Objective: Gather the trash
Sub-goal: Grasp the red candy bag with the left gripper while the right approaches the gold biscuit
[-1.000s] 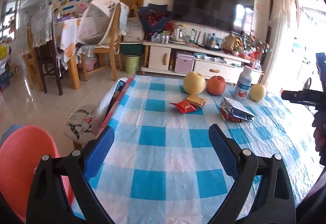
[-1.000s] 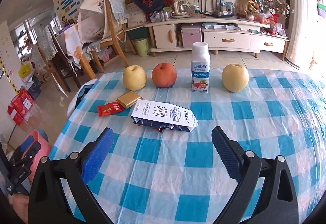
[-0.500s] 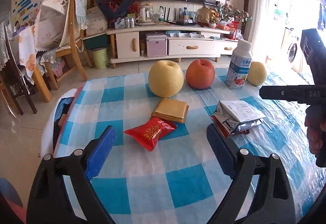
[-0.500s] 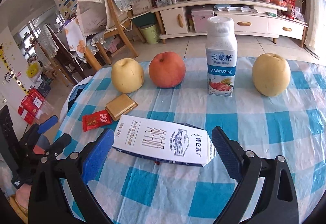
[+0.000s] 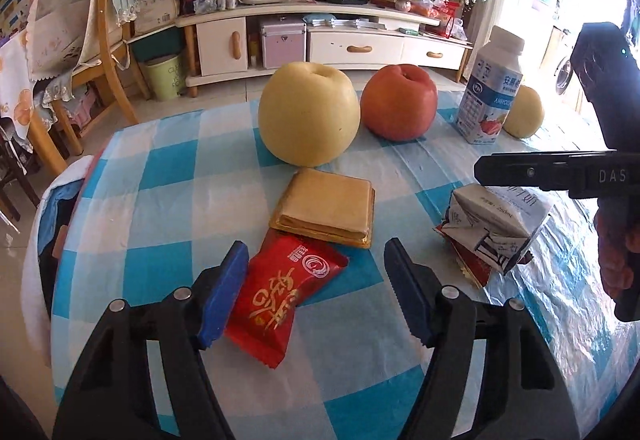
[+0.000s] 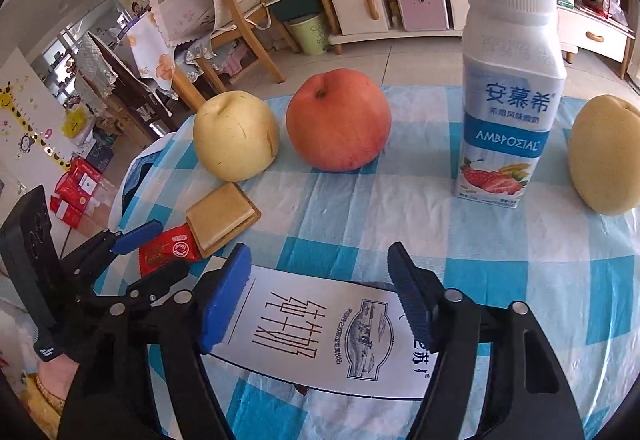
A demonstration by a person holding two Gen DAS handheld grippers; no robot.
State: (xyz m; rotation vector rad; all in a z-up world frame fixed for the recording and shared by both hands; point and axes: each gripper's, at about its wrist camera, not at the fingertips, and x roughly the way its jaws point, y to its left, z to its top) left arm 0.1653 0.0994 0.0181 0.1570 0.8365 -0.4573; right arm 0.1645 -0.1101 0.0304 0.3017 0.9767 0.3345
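The left hand-held gripper (image 5: 316, 288) is closing, its jaws set either side of a red snack wrapper (image 5: 280, 296). The left blue pad (image 5: 224, 296) lies against the wrapper's edge, while the right one stands clear, so the wrapper is not yet clamped. It lies flat near the left edge of the bench (image 5: 160, 175), which is covered with a blue-and-white checked cloth. Just beyond it, overlapping its far end, sits a flat gold packet (image 5: 328, 207).

The right hand-held gripper (image 6: 318, 296) is also closing, its jaws astride a flattened white milk carton (image 6: 320, 332) lying on its side. Neither pad visibly presses on it. The carton rests towards the near middle of the bench, with something red tucked beneath it.

Further back, in a row along the far edge, stand a yellow pear (image 5: 308, 115), a red apple (image 5: 398, 101), an upright yoghurt bottle (image 6: 508, 87) and a second yellow pear (image 6: 604, 155).
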